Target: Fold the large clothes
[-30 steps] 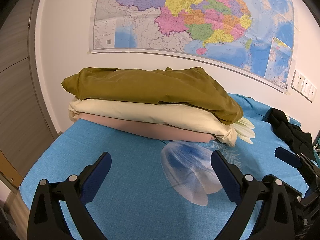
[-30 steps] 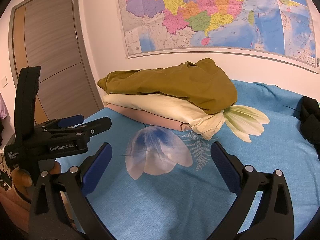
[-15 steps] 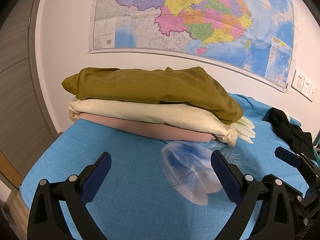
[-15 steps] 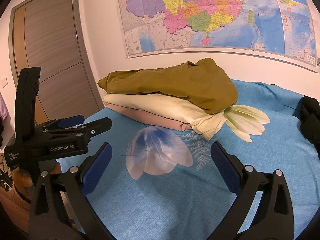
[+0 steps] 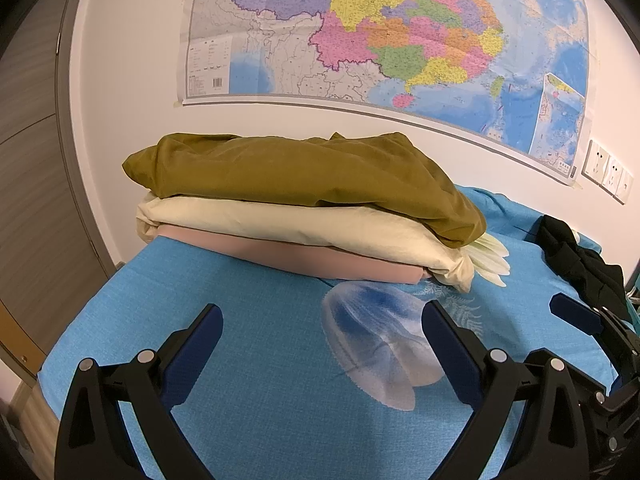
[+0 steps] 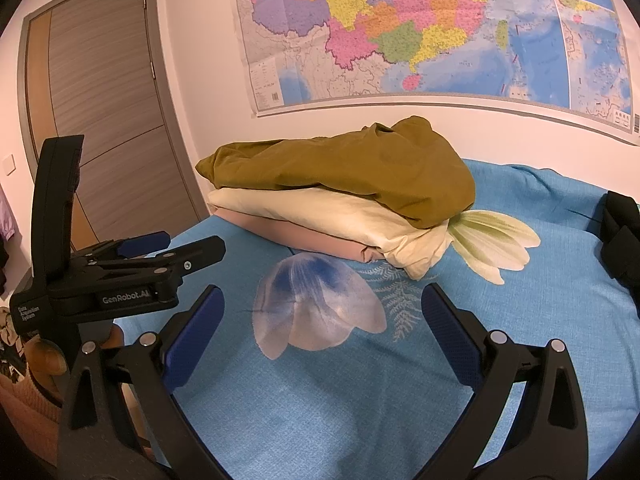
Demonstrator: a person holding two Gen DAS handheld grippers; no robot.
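Observation:
A stack of three folded clothes lies on the blue bed by the wall: an olive-green one (image 5: 304, 176) on top, a cream one (image 5: 312, 224) under it, a pink one (image 5: 312, 258) at the bottom. The stack also shows in the right wrist view (image 6: 352, 184). A crumpled black garment (image 5: 580, 260) lies at the right, also in the right wrist view (image 6: 620, 236). My left gripper (image 5: 322, 332) is open and empty above the sheet, short of the stack; it shows from the side in the right wrist view (image 6: 176, 248). My right gripper (image 6: 322, 320) is open and empty.
The blue flower-print sheet (image 5: 260, 380) covers the bed. A big wall map (image 5: 380, 32) hangs behind the stack. A grey door (image 6: 104, 120) stands at the left. Wall sockets (image 5: 608, 172) are at the right. The bed's left edge (image 5: 52, 356) is close.

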